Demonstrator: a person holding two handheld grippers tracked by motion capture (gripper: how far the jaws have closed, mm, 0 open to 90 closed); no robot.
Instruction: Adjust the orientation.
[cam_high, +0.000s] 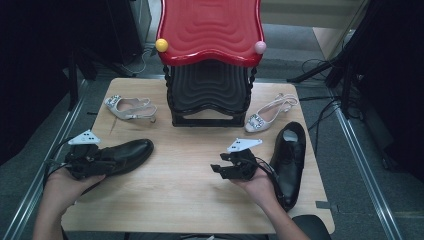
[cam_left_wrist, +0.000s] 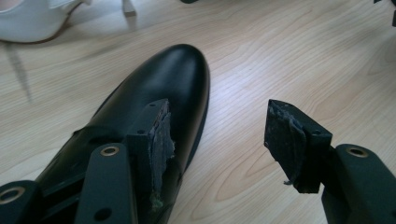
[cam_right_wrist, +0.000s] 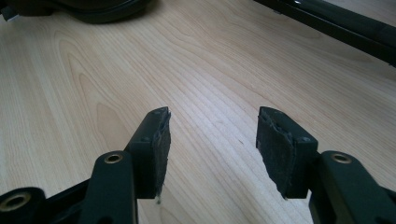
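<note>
While lying on its sole at the table's left side, left black shoe (cam_high: 125, 154): toe toward the table's middle, heel under the left gripper (cam_high: 102, 162), long axis nearly across the table.
Left gripper state: jaws spread wide; one jaw rests over the shoe's upper, the other stands over bare wood, nothing clamped.
Right gripper (cam_high: 216, 169): jaws wide apart, holding nothing, above bare wood.
Open room: bare wood between the two grippers and along the near edge.
Right black shoe (cam_high: 290, 160): near the table's right edge, just beside the right hand (cam_high: 257, 185).
Table (cam_high: 185, 200): light wood.
Behind: two pale heeled sandals (cam_high: 130, 107) flanking a black-and-red rack (cam_high: 210, 65).
Room: grey floor, dark equipment, cables.
</note>
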